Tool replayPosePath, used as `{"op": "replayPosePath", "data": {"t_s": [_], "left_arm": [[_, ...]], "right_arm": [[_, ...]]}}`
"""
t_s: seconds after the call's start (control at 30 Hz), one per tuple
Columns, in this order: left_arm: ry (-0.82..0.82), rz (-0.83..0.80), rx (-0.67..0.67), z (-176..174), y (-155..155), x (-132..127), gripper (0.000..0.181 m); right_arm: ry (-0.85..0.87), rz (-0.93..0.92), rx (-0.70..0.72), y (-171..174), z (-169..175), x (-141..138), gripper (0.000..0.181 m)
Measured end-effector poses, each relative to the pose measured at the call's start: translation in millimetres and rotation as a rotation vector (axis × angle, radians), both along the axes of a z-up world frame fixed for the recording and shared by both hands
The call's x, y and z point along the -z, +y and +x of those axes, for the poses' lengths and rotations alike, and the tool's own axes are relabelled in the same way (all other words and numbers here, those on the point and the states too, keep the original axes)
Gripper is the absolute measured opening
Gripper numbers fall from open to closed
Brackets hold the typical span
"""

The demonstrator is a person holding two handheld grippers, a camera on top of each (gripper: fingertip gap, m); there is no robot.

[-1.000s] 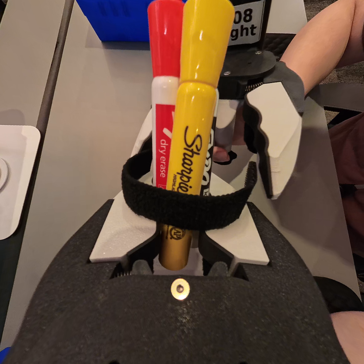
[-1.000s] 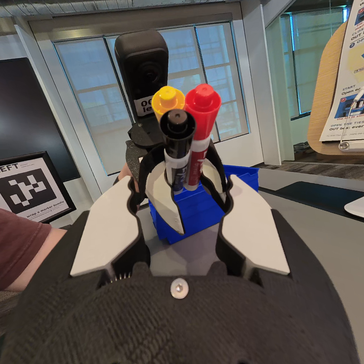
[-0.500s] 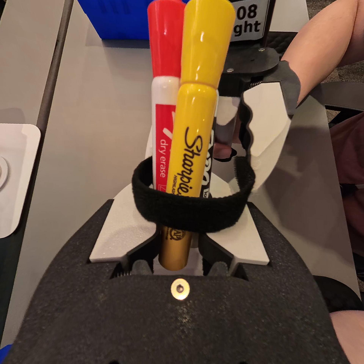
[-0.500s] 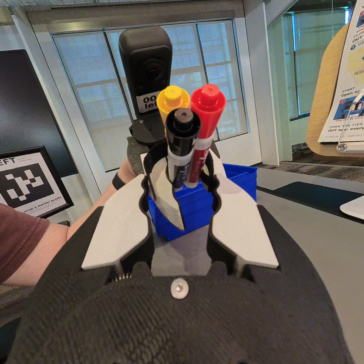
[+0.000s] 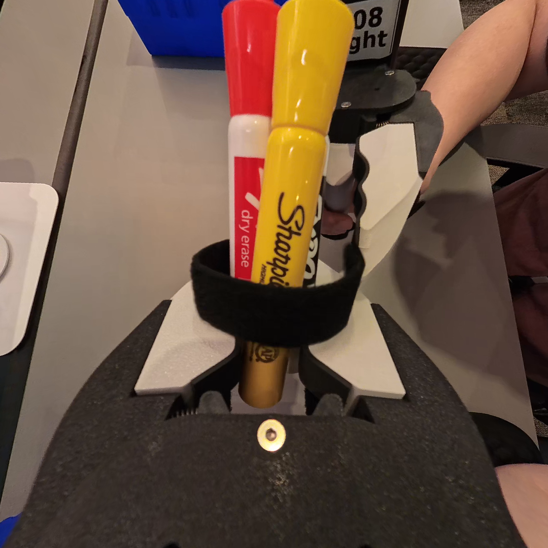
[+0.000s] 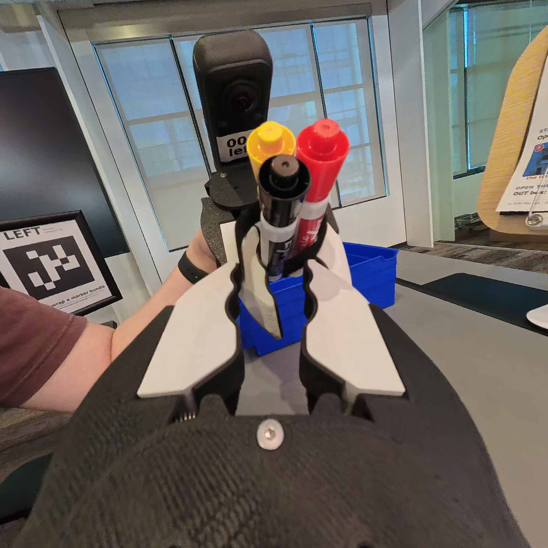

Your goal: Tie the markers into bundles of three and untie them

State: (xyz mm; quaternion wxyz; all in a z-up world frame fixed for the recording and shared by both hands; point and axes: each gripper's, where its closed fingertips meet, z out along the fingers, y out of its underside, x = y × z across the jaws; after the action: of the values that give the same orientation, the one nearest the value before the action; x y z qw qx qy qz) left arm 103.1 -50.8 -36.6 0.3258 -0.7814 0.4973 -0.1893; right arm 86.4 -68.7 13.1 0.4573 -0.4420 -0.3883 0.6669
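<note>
My left gripper (image 5: 267, 281) is shut on three upright markers: a red one (image 5: 249, 74), a yellow one (image 5: 305, 89) and a black one (image 5: 314, 249) mostly hidden behind them. A black hook-and-loop strap (image 5: 272, 311) loops loosely around the bundle just above my fingers. My right gripper (image 6: 272, 267) faces the bundle head-on, open, jaws narrowed on either side of it. Its right fingertip touches the strap (image 6: 299, 258). In the right wrist view I see the caps of the red (image 6: 321, 160), yellow (image 6: 271, 142) and black (image 6: 283, 184) markers. One right finger (image 5: 385, 192) shows beside the strap's right end.
A blue bin (image 5: 178, 29) stands on the grey table (image 5: 148, 178) behind the bundle; it also shows in the right wrist view (image 6: 370, 272). A white tray (image 5: 20, 267) lies at the left. A framed sign (image 6: 50, 264) and a person's forearm (image 6: 142, 311) are at the left. My hands' fingertips stand some 5 centimetres from each other.
My right gripper has moved in toward the bundle and its jaws have narrowed. The strap loop has been pressed tighter. The left gripper and markers have stayed still.
</note>
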Motion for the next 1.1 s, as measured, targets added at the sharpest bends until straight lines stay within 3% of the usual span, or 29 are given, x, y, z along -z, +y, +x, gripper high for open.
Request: {"op": "replayPosePath", "data": {"t_s": [0.73,1.1], "left_arm": [[-0.005,0.025,0.018,5,0,-3,0.042],[-0.008,0.052,0.006,6,3,-6,0.042]], "right_arm": [[-0.009,0.077,-0.067,6,0,-3,0.043],[0.055,0.065,-0.125,6,2,-12,0.057]]}}
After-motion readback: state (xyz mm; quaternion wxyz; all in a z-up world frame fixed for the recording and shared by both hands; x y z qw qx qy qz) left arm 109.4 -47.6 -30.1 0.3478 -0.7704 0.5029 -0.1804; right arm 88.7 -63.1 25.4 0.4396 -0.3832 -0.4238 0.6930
